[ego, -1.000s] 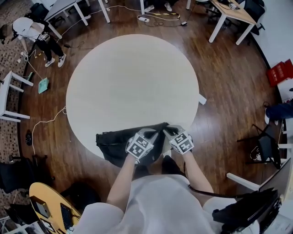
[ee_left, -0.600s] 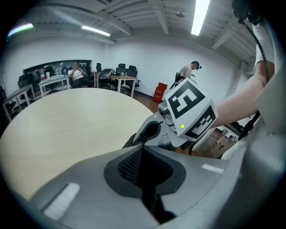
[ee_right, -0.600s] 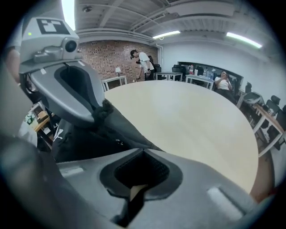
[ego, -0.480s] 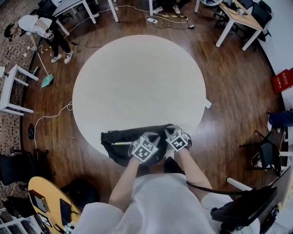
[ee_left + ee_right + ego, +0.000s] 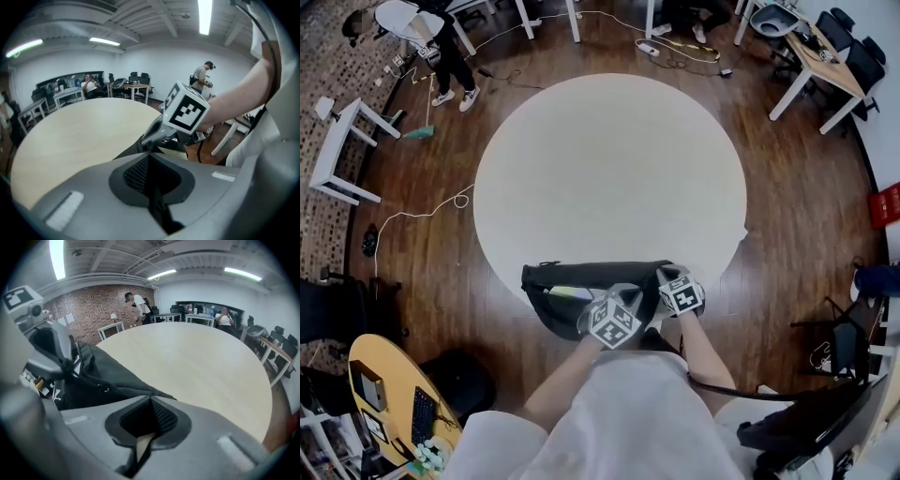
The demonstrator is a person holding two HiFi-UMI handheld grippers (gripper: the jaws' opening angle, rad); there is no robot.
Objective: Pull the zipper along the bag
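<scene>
A black bag (image 5: 581,277) lies along the near edge of the round pale table (image 5: 609,169). A slit in its top shows something pale inside (image 5: 567,292). My left gripper (image 5: 596,306) is over the bag's middle. Its jaws are shut, and in the left gripper view (image 5: 149,154) a dark strip that looks like the zipper pull runs between them. My right gripper (image 5: 666,275) is at the bag's right end, shut on the black fabric (image 5: 108,376) that runs up to its tips (image 5: 151,399). The left gripper (image 5: 51,357) shows at that view's left.
The bag partly overhangs the table's near edge, close to the person's body. White tables (image 5: 342,155) and a person (image 5: 422,23) stand on the wooden floor at the far left. A yellow desk (image 5: 384,394) is at the lower left, and a cable (image 5: 422,216) lies on the floor.
The left gripper has drawn nearer to the right gripper and toward the person's body. The bag's top slit now gapes and shows a pale inside. The head camera has shifted.
</scene>
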